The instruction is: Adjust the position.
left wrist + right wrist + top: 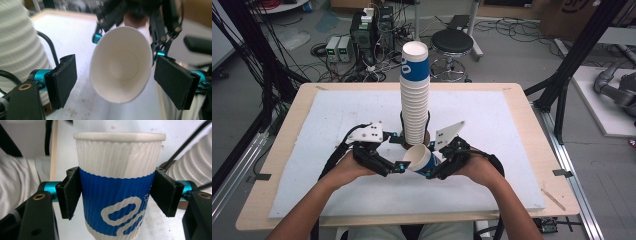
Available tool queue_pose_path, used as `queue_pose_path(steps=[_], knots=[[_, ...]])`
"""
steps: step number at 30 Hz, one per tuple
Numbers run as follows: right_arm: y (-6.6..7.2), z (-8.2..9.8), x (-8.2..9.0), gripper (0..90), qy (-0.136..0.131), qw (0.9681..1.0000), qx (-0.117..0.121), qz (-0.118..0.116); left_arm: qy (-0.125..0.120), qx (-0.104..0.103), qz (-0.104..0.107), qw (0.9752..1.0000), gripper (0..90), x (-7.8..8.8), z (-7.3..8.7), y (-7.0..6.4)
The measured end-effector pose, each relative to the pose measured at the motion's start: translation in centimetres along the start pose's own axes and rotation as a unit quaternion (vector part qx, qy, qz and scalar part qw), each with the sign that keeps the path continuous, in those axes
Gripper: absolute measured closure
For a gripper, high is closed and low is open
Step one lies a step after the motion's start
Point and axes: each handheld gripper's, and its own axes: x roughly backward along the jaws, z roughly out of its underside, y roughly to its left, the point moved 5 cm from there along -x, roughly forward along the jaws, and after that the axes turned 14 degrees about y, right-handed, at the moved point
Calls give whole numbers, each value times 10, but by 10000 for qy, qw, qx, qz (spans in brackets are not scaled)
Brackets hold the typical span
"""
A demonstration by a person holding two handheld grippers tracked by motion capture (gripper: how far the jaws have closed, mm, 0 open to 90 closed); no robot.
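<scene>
A tall stack of white ribbed paper cups (415,100), topped by a blue-banded one, stands mid-table. In front of it a single blue and white cup (419,159) lies tilted on its side in the air, mouth toward the left. My right gripper (430,160) is shut on it; in the right gripper view both pads (71,195) press the blue band of the cup (117,170). My left gripper (398,151) is open at the cup's mouth. In the left gripper view its pads (63,80) flank the rim of the cup (122,65) with gaps on both sides.
A white mat (337,115) covers the wooden table (287,130). The cup stack (17,45) stands close at the left gripper's side and beside the right gripper (192,167). Beyond the table are a black stool (452,42), cables and equipment on the floor.
</scene>
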Motion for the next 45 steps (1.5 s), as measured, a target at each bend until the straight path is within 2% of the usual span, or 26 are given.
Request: queue_pose_path(steps=[4,9,12,17,21,23,30,33,35,40,43,45], knots=[[-3,13,7,298,-434,9987,-256,-43,-449,144,-130,9988,183,11,3,4],[-5,28,14,298,-898,9945,-544,24,-653,228,-349,9970,183,19,11,9],[-5,35,19,298,-1162,9909,-666,109,-800,354,-501,9949,183,21,17,13],[-7,49,27,298,-1691,9811,-866,375,-1038,641,-703,9900,179,26,29,20],[-9,59,34,299,-2020,9726,-1021,534,-1112,746,-814,9876,179,29,36,24],[-10,64,37,298,-2123,9692,-1088,606,-1152,792,-852,9865,179,31,39,25],[-12,79,45,298,-2308,9607,-1282,857,-1224,940,-1056,9824,179,32,53,31],[-14,87,48,298,-2348,9567,-1395,1004,-1304,991,-1177,9795,179,34,59,34],[-16,93,50,298,-2382,9528,-1494,1146,-1385,1018,-1265,9770,178,35,62,35],[-19,107,57,298,-2550,9426,-1650,1389,-1456,1013,-1499,9727,178,40,70,37],[-20,112,61,298,-2572,9387,-1695,1546,-1373,950,-1666,9718,178,42,74,39],[-20,114,63,298,-2613,9366,-1713,1584,-1394,928,-1702,9711,178,44,75,39]])
